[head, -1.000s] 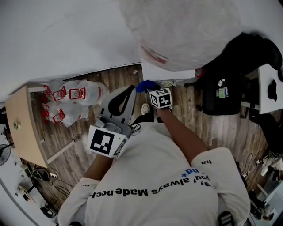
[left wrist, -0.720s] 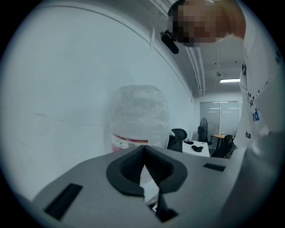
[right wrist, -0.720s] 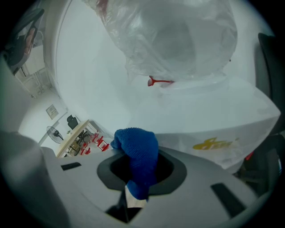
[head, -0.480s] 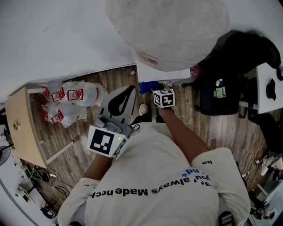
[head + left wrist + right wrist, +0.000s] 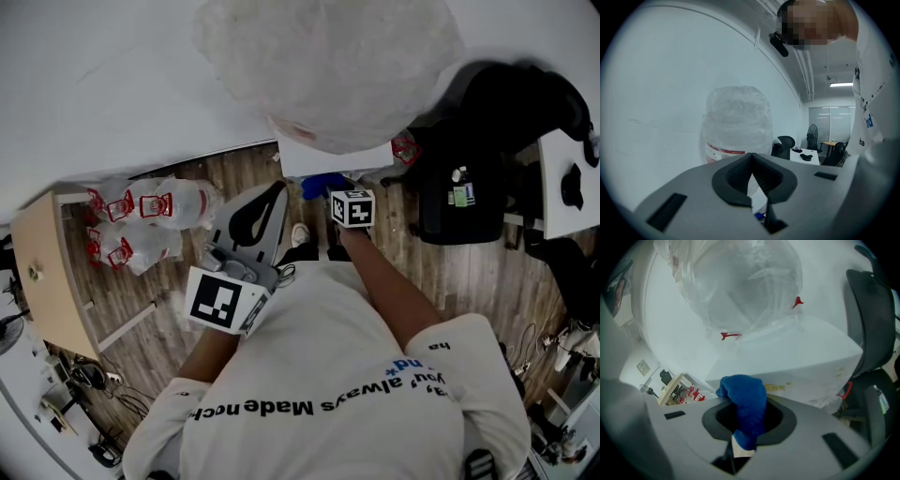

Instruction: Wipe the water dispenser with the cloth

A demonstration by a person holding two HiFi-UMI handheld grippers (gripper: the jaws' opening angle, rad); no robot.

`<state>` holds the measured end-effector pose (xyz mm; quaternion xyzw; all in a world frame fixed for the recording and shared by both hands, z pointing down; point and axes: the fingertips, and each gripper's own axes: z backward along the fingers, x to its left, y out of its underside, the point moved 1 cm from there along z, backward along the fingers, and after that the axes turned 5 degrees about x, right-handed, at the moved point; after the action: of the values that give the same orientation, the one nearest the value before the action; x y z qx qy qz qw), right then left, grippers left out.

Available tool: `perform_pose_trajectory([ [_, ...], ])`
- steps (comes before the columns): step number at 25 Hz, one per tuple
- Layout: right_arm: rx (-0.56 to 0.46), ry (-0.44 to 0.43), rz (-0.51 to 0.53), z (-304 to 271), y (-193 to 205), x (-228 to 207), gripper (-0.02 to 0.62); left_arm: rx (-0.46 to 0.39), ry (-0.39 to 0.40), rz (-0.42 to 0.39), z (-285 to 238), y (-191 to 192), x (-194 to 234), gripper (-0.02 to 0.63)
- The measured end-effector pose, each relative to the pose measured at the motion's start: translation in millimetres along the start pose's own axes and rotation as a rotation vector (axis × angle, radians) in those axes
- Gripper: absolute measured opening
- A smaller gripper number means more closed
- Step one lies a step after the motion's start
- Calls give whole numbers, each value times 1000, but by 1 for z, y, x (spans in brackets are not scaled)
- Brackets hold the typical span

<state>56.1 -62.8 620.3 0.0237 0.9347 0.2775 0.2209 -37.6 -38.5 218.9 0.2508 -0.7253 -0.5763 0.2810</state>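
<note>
The water dispenser's white body [image 5: 323, 155] stands against the wall with a big clear bottle [image 5: 328, 66] on top. My right gripper [image 5: 330, 189] is shut on a blue cloth [image 5: 323, 185], and the cloth sits against the dispenser's front upper edge. In the right gripper view the blue cloth [image 5: 743, 404] bulges out between the jaws of the right gripper [image 5: 740, 430], just below the dispenser top [image 5: 801, 357] and the bottle [image 5: 736, 282]. My left gripper [image 5: 274, 192] hangs left of the dispenser, shut and holding nothing. Its own view shows the left gripper [image 5: 752, 159] aimed at the bottle [image 5: 736, 122].
Several empty water jugs with red handles [image 5: 141, 220] lie on the wood floor at left, beside a light wooden cabinet [image 5: 42, 272]. A black office chair [image 5: 478, 141] stands right of the dispenser, with a white desk [image 5: 565, 192] beyond it.
The right gripper has slid the blue cloth to the right along the dispenser's front edge. The left gripper has stayed where it was.
</note>
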Motion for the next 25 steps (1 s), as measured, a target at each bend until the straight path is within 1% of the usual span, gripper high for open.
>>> perform_pose_trajectory([
  [6,-9,32,-40,9,0,-25,75,-15,7,3,-10,-4,-8,18],
  [12,-17,57,-68,19,0,-46,75,2,16,-5,-17,-2,-17,18],
  [18,-23,84,-82,27,-1,-65,75,-7,20,1,-25,-5,-24,18],
  [25,-45,141,-125,41,-1,-95,75,-7,31,-2,-33,-4,-32,18],
])
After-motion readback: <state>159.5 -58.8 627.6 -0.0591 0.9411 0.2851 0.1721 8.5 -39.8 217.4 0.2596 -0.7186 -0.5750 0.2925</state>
